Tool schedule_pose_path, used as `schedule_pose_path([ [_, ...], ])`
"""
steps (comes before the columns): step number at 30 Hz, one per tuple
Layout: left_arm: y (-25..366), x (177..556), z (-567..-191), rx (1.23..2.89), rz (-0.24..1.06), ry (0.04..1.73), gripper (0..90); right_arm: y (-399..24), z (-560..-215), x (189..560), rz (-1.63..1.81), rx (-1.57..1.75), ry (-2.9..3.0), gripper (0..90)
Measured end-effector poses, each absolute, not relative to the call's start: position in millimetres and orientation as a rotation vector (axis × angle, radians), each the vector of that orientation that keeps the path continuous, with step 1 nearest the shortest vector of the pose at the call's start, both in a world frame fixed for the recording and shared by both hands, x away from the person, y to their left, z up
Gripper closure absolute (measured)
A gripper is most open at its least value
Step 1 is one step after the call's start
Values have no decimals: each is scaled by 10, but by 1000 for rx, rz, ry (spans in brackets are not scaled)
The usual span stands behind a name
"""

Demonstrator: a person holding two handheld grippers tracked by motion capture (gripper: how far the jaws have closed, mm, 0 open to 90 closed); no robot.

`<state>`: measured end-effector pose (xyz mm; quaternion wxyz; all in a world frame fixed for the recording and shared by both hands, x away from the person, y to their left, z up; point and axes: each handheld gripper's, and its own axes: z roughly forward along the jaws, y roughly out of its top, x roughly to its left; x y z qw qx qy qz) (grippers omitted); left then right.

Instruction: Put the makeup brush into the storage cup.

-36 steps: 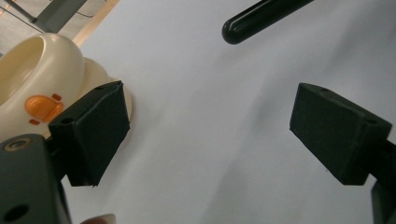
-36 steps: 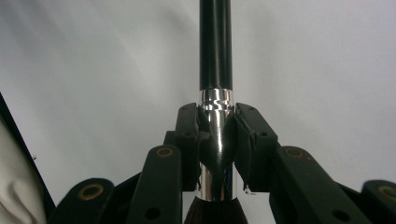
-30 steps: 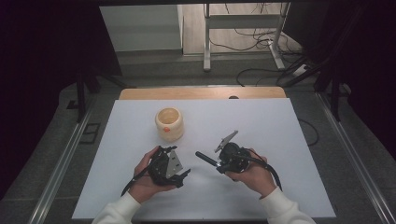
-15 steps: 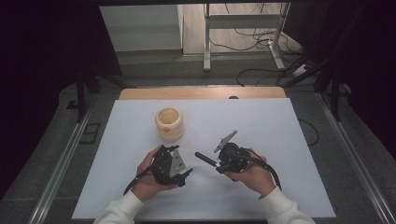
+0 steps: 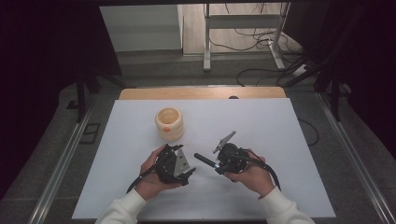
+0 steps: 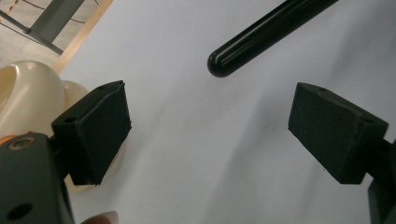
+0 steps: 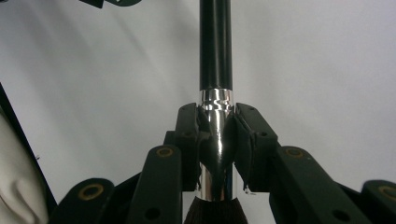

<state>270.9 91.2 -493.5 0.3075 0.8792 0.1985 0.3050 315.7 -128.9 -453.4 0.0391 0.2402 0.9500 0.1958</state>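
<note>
My right gripper (image 5: pixel 218 164) is shut on a brush (image 5: pixel 204 160) and holds it by the silver ferrule (image 7: pixel 215 100). The black handle (image 7: pixel 215 46) points away from the jaws, to the left across the white table (image 5: pixel 261 126). Dark bristles (image 7: pixel 212 212) show behind the pads. My left gripper (image 5: pixel 183 161) lies open just left of the handle's tip. Nothing sits between its pads (image 6: pixel 95 128), and the rounded handle tip (image 6: pixel 261 35) hangs beyond them. A cream cup (image 5: pixel 169 123) stands upright behind the left gripper, and its side (image 6: pixel 28 93) shows past the left jaw.
A wooden strip (image 5: pixel 201 93) runs along the table's far edge. Beyond it are a metal frame leg (image 5: pixel 206 42) and cables on the floor (image 5: pixel 261 74). Metal rails (image 5: pixel 65 158) run along both sides of the table.
The left gripper has edged slightly right, toward the brush handle's tip. The right gripper and the brush have stayed still.
</note>
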Motion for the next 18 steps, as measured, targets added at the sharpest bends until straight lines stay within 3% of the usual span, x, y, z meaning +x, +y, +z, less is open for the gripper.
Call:
schedule_pose_path([
  [18, 771, 2763, -4923, 2354, 811, 455, 137, -1286, -4531, 3149, 600, 731, 2914, 720],
])
